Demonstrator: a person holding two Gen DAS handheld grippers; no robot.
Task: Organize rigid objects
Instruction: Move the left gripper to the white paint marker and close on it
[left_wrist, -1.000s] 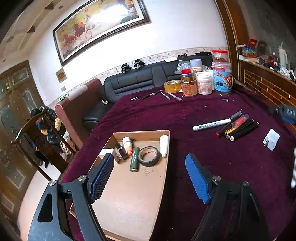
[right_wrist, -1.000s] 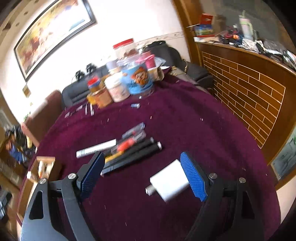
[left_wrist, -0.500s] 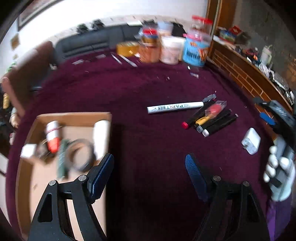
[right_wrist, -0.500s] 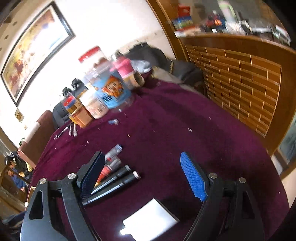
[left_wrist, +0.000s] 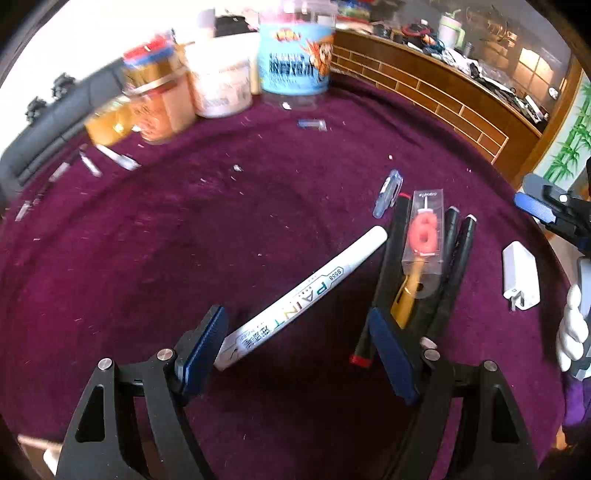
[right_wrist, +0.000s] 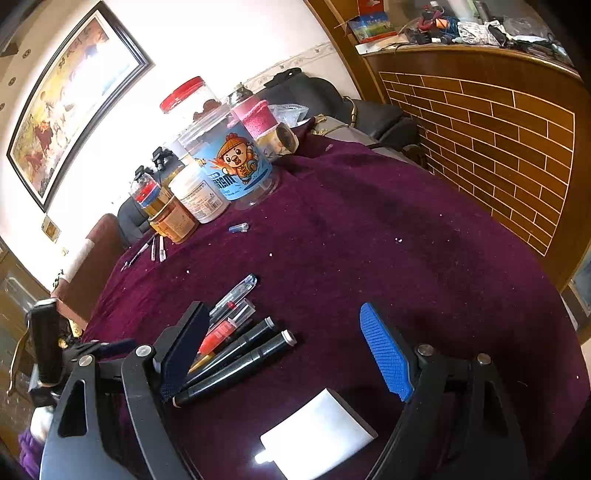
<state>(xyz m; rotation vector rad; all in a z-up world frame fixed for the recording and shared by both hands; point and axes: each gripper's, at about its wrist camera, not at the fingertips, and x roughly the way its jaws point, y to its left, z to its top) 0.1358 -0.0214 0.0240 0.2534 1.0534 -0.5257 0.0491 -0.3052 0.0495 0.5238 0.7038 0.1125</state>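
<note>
My left gripper (left_wrist: 295, 350) is open, low over the purple table cloth (left_wrist: 184, 236). A white paint marker (left_wrist: 299, 299) lies between its jaws, its near end beside the left pad. Black markers (left_wrist: 454, 266), a boxed red number candle (left_wrist: 423, 232) and a yellow pen (left_wrist: 404, 299) lie by the right pad. My right gripper (right_wrist: 284, 350) is open above a white charger (right_wrist: 317, 435), which also shows in the left wrist view (left_wrist: 521, 275). The black markers (right_wrist: 240, 354) lie by its left pad.
Several jars (left_wrist: 291, 62) and a tape roll (left_wrist: 107, 122) stand at the table's far side. They also show in the right wrist view (right_wrist: 229, 166). Small pens (right_wrist: 157, 249) lie near them. A brick-patterned wooden counter (right_wrist: 498, 147) borders the table on the right.
My left gripper has swung right from the cardboard tray and dropped to the white paint marker. My right gripper has moved forward over the charger, which now lies under it.
</note>
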